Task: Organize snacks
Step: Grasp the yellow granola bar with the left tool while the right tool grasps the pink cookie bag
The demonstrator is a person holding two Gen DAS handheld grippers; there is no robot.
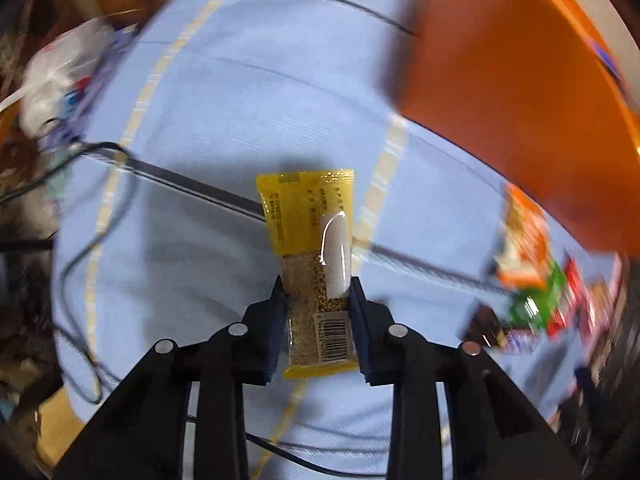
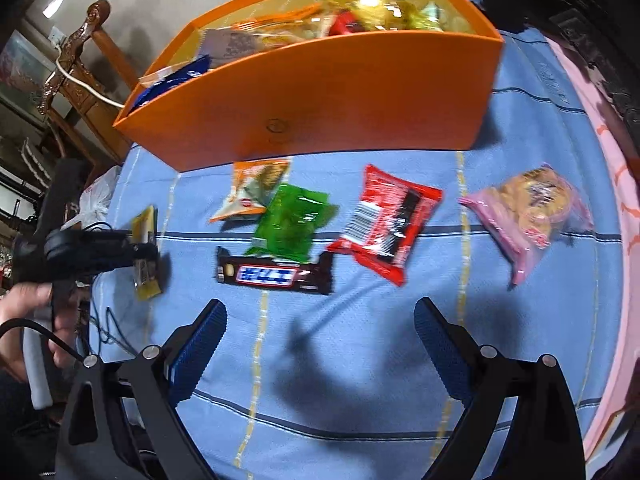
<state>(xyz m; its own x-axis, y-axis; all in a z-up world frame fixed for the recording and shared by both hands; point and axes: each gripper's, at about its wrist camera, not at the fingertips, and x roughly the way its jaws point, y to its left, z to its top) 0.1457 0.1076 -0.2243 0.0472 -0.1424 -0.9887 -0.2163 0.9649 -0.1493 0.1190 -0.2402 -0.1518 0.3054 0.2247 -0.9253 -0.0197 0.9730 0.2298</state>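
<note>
My left gripper (image 1: 318,284) points down at the blue striped cloth (image 1: 240,100) and is shut on a yellow snack bar (image 1: 308,248), its pads pressing both long sides. The right wrist view shows that gripper (image 2: 140,256) and the bar (image 2: 145,220) at the left. The right gripper (image 2: 320,304) stands open above the cloth with nothing between its fingers. Ahead of it lie a dark chocolate bar (image 2: 276,274), a green packet (image 2: 294,220), a red packet (image 2: 386,224), an orange-white packet (image 2: 256,188) and a pink cookie pack (image 2: 528,212). Behind them stands an orange box (image 2: 320,100) holding several snacks.
The orange box (image 1: 500,100) fills the upper right of the left wrist view. A white plastic bag (image 1: 60,76) and black cables (image 1: 100,200) lie at the cloth's left edge. A wooden chair (image 2: 80,60) stands beyond. A person's hand (image 2: 24,308) holds the left gripper.
</note>
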